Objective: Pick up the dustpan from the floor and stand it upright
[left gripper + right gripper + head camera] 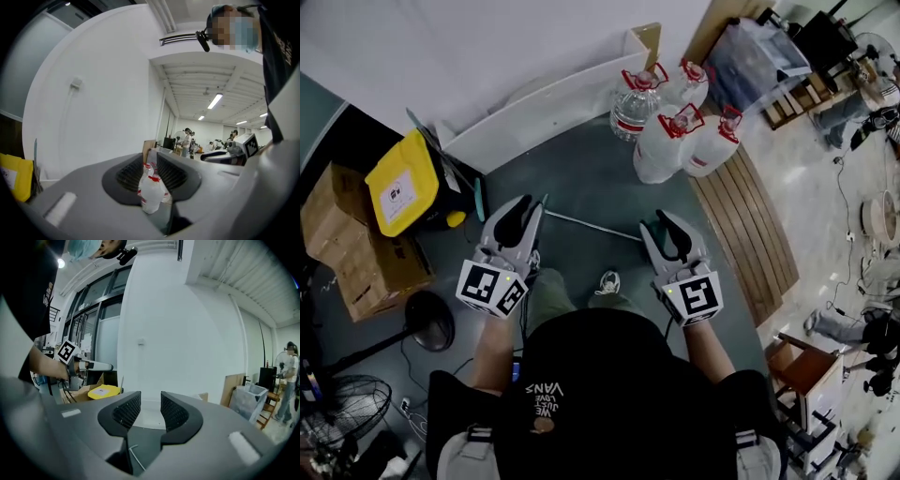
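The thin, pale-handled dustpan point(591, 226) lies flat on the grey floor point(581, 178) between the tools. Left tool point(525, 204) is barely parted and empty; right tool point(667, 223) is spread and empty. The yellow box point(401, 183) has an illegible white label. The shirt print reads "VANS".

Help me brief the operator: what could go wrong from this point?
1. The thin white rod lying on the floor is slim, and the jaws of the left gripper stand only narrowly apart, so a grab there may miss or slip.
2. The water jugs stand close beyond the rod. Swinging something long upright could knock them.
3. The person's shoe is near the rod and might step on it.
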The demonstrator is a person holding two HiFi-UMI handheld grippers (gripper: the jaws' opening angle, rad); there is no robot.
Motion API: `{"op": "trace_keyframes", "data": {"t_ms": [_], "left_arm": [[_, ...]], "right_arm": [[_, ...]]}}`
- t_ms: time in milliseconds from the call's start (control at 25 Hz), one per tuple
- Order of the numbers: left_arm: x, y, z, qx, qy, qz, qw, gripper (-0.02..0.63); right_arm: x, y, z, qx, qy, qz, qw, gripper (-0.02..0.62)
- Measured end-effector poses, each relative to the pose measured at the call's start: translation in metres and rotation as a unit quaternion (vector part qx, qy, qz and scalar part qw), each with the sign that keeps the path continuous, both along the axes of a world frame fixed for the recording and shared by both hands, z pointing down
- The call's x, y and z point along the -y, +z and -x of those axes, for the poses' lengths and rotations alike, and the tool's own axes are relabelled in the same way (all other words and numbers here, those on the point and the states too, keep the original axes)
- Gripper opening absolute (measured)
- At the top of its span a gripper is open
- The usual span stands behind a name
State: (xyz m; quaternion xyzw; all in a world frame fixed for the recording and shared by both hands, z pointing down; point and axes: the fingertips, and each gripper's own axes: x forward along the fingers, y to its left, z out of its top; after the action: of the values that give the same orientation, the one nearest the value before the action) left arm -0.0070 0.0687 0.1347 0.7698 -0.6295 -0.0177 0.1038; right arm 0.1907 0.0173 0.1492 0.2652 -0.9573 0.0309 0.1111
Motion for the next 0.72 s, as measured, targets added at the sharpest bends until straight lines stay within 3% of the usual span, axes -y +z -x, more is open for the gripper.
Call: {"op": "trace_keyframes", "data": {"t_ms": [440, 720], "left_arm": [[0.075, 0.067, 0.062, -0.026, 0.105, 0.06, 0.9923, 0.15], [0.121, 0.144, 0.084, -0.023, 0.144, 0.092, 0.985, 0.169]], "right_arm": [[0.047, 0.041, 0.065, -0.02, 0.077, 0.007, 0.997, 0.129], [0.075, 0.116, 0.099, -0.048, 0.086, 0.049, 0.994, 0.152]]}}
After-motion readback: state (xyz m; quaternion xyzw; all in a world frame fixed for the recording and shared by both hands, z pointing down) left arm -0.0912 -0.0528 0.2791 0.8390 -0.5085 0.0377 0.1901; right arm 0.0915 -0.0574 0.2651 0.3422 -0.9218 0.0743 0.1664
